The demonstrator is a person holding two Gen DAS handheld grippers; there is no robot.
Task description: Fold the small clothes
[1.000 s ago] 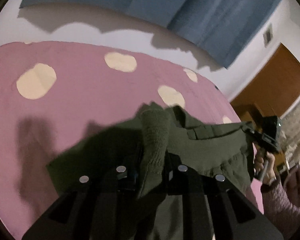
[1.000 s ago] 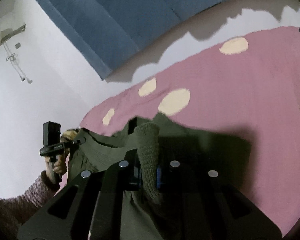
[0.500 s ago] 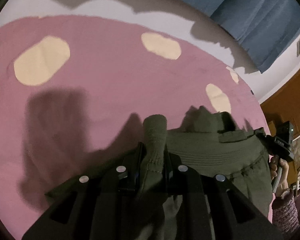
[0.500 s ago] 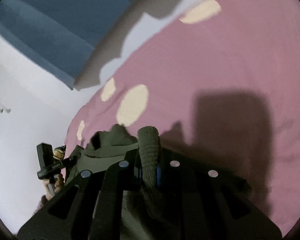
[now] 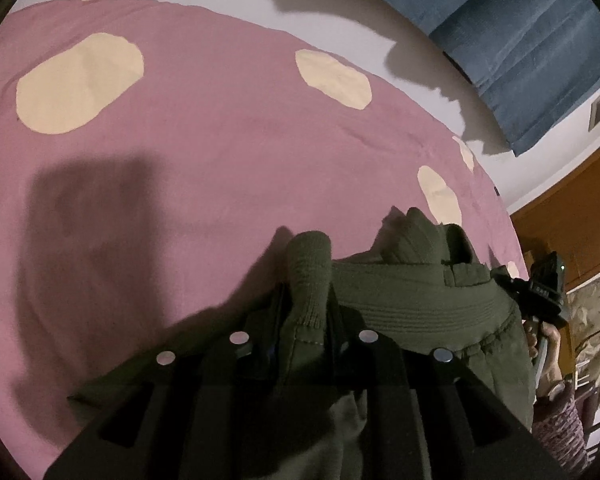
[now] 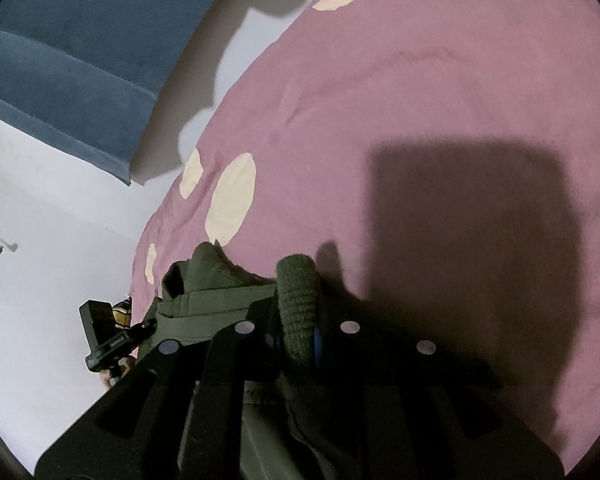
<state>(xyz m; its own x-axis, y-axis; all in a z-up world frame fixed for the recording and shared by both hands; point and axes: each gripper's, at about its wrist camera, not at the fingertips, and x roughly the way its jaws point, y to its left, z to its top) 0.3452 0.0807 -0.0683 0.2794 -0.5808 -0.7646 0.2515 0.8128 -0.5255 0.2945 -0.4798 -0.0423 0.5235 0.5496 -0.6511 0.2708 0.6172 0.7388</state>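
Left tongs (image 5: 306,320) pinched ribbed cuff of green garment (image 5: 420,304); right tongs (image 6: 298,332) pinched other cuff. Garment stretched between both, long axis tongs-to-tongs, held above pink bed (image 5: 220,168), lower centre frame.

A: How much of the green garment (image 5: 412,304) shows?

B: Only its upper part. The rest drops behind the left gripper (image 5: 306,312) and off the bottom edge. The right wrist view is the same: the right gripper (image 6: 298,320) covers the cloth below its ribbed cuff (image 6: 296,292).

A: And the bed (image 6: 440,120)?

B: Cut off by the lens rim on every side.
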